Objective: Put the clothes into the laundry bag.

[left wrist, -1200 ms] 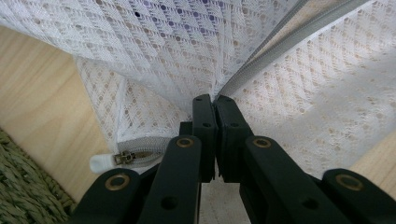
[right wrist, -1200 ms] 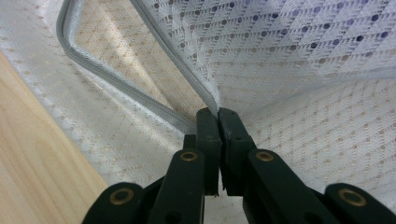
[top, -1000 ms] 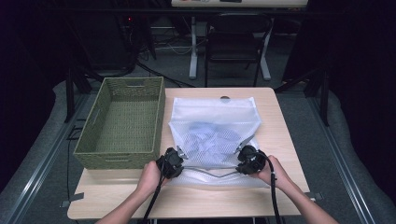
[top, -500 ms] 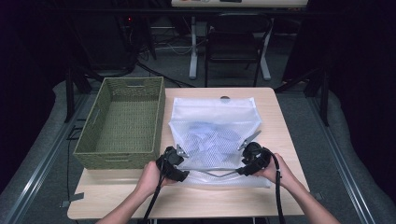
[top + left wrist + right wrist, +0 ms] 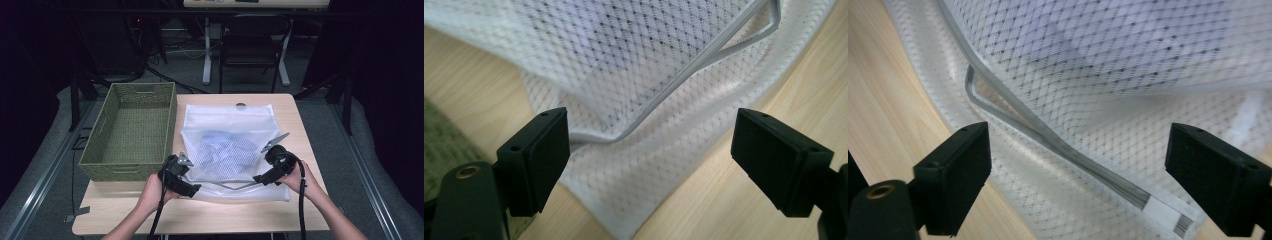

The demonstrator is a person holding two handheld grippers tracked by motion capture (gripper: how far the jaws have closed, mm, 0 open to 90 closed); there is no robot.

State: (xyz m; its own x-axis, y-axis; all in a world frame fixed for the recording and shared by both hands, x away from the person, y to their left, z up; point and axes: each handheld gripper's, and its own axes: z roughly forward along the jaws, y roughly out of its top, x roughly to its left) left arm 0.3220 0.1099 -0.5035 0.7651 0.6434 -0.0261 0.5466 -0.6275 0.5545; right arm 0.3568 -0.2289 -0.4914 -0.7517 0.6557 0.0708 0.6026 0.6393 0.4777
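Both grippers hover over the near end of a white mesh laundry bag (image 5: 227, 135) that lies flat on the wooden surface (image 5: 300, 210), and neither one is holding it. The left gripper (image 5: 192, 187) has just been opening its jaws; in the left gripper view they stand wide apart, with the bag's corner and its grey zipper edge (image 5: 664, 102) lying loose in the gap beyond the pads, touched by neither. The right gripper (image 5: 260, 179) has likewise just been opening; in the right gripper view its jaws are spread wide, and the zipper band (image 5: 1058, 142) runs slantwise through the space between them and ends in a pale tab near the right-hand jaw, again without contact. Seen from the high view, the bag stretches away from both grippers toward the far side of the surface, with crumpled bluish cloth (image 5: 225, 147) showing through the mesh just beyond and between them. The bag's open mouth, marked by the grey zipper line, sags in the stretch between the two grippers. A woven green basket (image 5: 117, 165) stands just to the outer side of the left gripper, its near wall beside that hand, well apart from the right gripper. A cable trails back from each gripper along the person's forearm.
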